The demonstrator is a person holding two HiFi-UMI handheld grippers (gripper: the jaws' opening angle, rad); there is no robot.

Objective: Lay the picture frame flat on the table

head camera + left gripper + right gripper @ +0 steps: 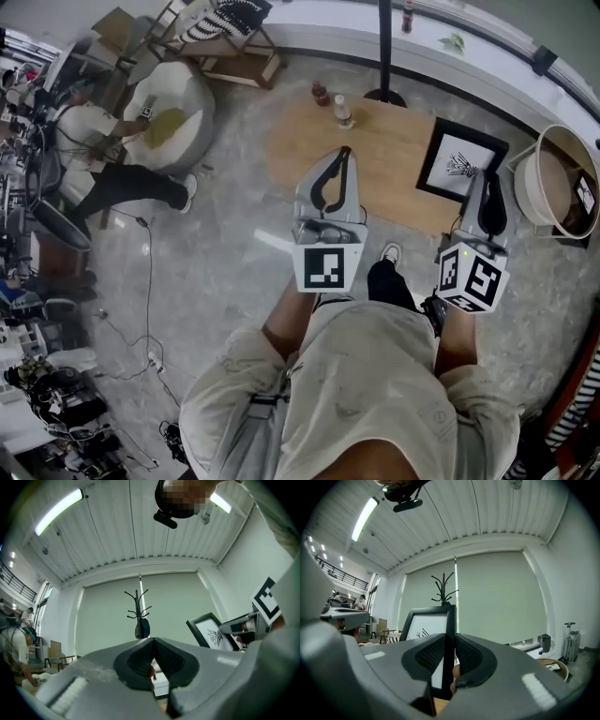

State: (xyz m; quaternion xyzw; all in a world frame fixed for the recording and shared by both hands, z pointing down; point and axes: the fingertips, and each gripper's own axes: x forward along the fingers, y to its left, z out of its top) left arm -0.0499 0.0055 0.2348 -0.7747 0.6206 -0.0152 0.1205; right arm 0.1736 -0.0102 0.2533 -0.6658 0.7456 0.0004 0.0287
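One edge only of the picture frame [423,634] is pinched by the right gripper [449,645], the frame being held upright over the right end of the table [375,155]; a twist or slip is judged likely if it is tipped fast. The left gripper [152,654] is closed on nothing. Two bottles [343,112] are noted farther along, a basket [530,192] beside, a coat stand [384,47] beyond.

The picture frame [461,160] stood at the right end of the table [394,178], its right edge between the jaws of the right gripper [488,180]; the left gripper [342,155] hung over the table, left of the frame; two bottles [343,112] stood near the far edge; a coat stand [384,47] rose behind.
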